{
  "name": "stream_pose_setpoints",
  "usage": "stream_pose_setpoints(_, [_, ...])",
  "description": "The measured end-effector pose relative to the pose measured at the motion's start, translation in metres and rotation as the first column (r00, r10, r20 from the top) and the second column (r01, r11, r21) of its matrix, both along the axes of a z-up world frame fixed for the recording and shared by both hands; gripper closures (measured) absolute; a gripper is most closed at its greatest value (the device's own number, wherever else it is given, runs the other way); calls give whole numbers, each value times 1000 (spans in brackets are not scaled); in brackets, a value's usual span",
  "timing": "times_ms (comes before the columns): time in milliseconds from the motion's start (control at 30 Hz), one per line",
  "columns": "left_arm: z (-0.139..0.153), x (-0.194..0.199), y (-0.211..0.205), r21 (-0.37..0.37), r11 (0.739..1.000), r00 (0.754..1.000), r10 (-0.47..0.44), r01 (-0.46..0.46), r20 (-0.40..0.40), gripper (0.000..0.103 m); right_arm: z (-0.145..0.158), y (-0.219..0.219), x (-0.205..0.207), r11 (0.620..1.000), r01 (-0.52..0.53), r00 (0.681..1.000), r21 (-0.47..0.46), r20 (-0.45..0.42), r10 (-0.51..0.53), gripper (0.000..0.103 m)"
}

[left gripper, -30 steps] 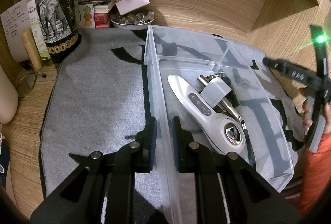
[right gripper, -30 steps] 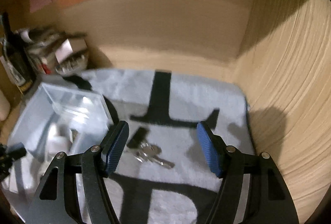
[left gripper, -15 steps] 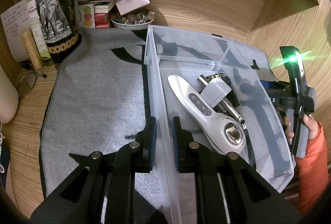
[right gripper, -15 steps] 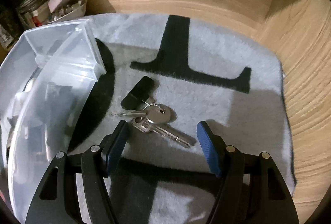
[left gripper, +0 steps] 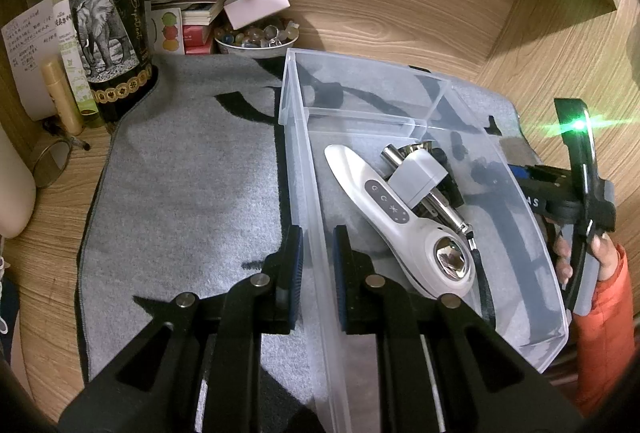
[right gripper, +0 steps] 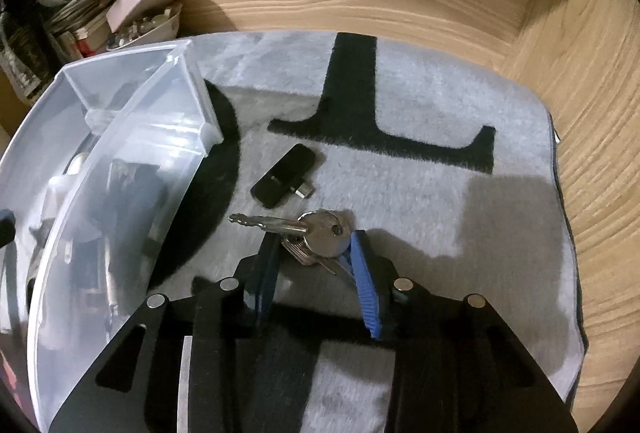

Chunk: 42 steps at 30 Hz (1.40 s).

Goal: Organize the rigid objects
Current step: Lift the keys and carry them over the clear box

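- Left gripper (left gripper: 316,265) is clamped on the left wall of a clear plastic bin (left gripper: 520,201) holding a white handheld device (left gripper: 396,217).
- Right gripper (right gripper: 314,257) pinches a bunch of keys (right gripper: 320,233) on the grey mat (right gripper: 420,185), near its right edge, beside the bin.
- A small black dongle (right gripper: 282,177) lies just beyond.

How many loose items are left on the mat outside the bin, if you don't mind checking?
2: the keys, between the right gripper's fingers, and the black dongle just beyond them. More may be hidden behind the bin.
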State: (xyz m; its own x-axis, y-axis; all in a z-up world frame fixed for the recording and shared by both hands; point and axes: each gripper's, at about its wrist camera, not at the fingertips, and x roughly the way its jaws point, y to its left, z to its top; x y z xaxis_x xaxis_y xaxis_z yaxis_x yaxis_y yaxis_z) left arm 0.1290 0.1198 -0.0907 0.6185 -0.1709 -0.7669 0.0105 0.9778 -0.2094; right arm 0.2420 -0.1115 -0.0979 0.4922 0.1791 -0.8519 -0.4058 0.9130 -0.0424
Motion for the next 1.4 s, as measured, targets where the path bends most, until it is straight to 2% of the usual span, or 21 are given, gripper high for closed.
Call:
stream_pose_setpoints(267, [0,0,0,2,1000,1000,-1,1,-1,90,5,-1,-18,1000,-13,1000,13,14,13,71])
stream_pose_setpoints(433, [0,0,0,1,1000,1000,-1,1,-1,90,18,0,-23,1000,-8,998,19,54,7,71])
stream_pose_setpoints(733, [0,0,1,3,1000,1000,-2,2,-1,90,61,6,-36,998,-39,984,53,176,29,71])
stream_pose_setpoints(1067, [0,0,1,4,1000,1000,-2,2,-1,90,100,41,-63,985,-156,948,80,293,126,71])
stream_pose_setpoints(1233, [0,0,2,5,1000,1000,-3,3,-1,90,100,60,-76,972,-223,935,73,298,192,71])
stream_pose_setpoints(1400, [0,0,2,3,1000,1000,-2,2,0,90,85,78,-85,961,-272,933,52,259,250,71])
